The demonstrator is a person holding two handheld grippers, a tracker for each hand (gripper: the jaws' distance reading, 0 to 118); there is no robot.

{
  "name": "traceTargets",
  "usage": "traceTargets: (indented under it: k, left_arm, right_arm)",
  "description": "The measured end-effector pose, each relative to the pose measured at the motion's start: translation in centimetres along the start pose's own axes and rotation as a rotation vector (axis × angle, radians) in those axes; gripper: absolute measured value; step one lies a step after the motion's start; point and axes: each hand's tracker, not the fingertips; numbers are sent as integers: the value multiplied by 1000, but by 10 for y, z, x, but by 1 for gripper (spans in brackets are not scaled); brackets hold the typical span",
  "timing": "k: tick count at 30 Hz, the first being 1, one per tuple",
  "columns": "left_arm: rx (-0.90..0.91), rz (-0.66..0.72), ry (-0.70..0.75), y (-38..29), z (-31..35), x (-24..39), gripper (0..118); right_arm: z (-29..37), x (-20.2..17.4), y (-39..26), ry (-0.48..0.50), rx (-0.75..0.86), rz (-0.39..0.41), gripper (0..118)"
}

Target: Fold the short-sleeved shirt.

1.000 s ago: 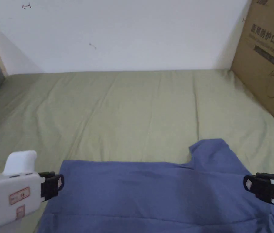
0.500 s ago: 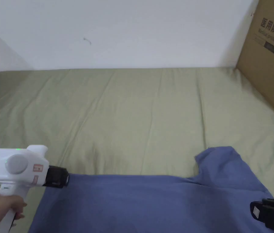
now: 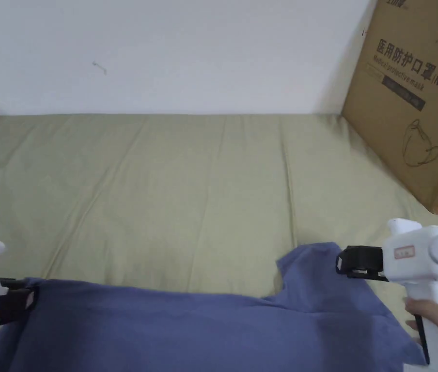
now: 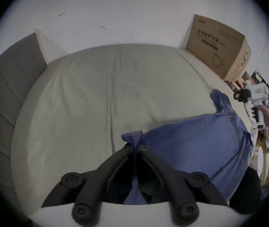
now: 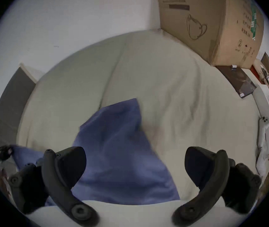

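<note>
The blue short-sleeved shirt (image 3: 213, 329) lies spread across the near part of the green bed sheet (image 3: 189, 184), one sleeve (image 3: 310, 261) pointing away from me. My left gripper (image 3: 29, 298) is at the shirt's far left corner. In the left gripper view its jaws are shut, pinching a bunch of the blue shirt (image 4: 196, 148) at their tips (image 4: 134, 147). My right gripper (image 3: 341, 261) hovers just right of the sleeve, held by a hand. In the right gripper view it (image 5: 134, 156) stands wide open over the shirt's sleeve (image 5: 114, 132), gripping nothing.
A big cardboard box (image 3: 407, 97) stands at the back right against the white wall. A dark flat object (image 5: 238, 81) lies next to the box. A grey padded headboard (image 4: 4, 91) bounds the bed on the left. Bare sheet stretches beyond the shirt.
The right gripper has risen from the shirt's right edge to a spot beside the sleeve. The left gripper stays at the shirt's left corner. The head camera has turned right.
</note>
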Motion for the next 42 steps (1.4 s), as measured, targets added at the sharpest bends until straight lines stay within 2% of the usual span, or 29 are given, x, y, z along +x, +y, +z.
traceTargets:
  k: [4,5,7,9,10,11,12,14,16,18,20,22,24,29,34,39,40,41,42]
  left_arm:
    - [10,20,-7,-1,12,-7,3]
    - [7,24,-8,-1,12,-8,3]
    - [-9,35,-9,-3,13,-7,3]
    - [-25,35,-3,-5,9,-7,3]
    - [-32,30,5,-7,9,-6,3]
    - [-35,33,5,-9,9,-6,3]
    - [-38,39,3,-10,9,-6,3]
    - [-26,72,2,-13,13,-6,3]
    - [8,126,-16,-15,21,-10,3]
    - [25,141,-21,-14,31,-12,3]
    - [37,164,-28,-15,47,-14,3]
    - [58,176,-35,-19,63,-13,3]
    - [79,185,-42,-26,77,-20,3]
    - [83,226,-79,-69,118,-16,3]
    - [13,253,-97,-144,137,-7,3]
    - [-49,360,-124,-209,137,-2,3]
    - [-55,364,-121,-217,135,-1,3]
    - [-52,362,-122,-223,135,1,6]
    - [-49,361,-119,-227,137,5,16]
  right_arm:
    - [-46,8,14,-105,-97,5,114]
    - [-52,9,14,-94,-111,6,113]
    - [-59,7,14,-79,-152,33,98]
    - [-66,2,12,-94,-171,113,82]
    - [-60,-3,11,-122,-143,160,68]
    - [-53,-7,10,-65,-134,178,43]
    - [-48,-11,8,-32,-140,188,0]
    - [-34,-11,7,-9,-140,186,0]
    - [-6,-14,5,4,-53,194,0]
    - [24,-5,7,41,15,140,0]
    - [60,6,3,88,59,43,0]
    - [91,19,-4,121,86,5,0]
    - [128,21,-22,118,114,17,0]
    - [186,39,-89,163,108,-14,0]
    - [200,46,-183,126,34,5,0]
    - [183,67,-246,128,-65,-122,0]
    - [165,88,-245,137,-65,-130,0]
    - [163,90,-248,139,-58,-128,5]
    - [165,88,-250,133,-44,-123,28]
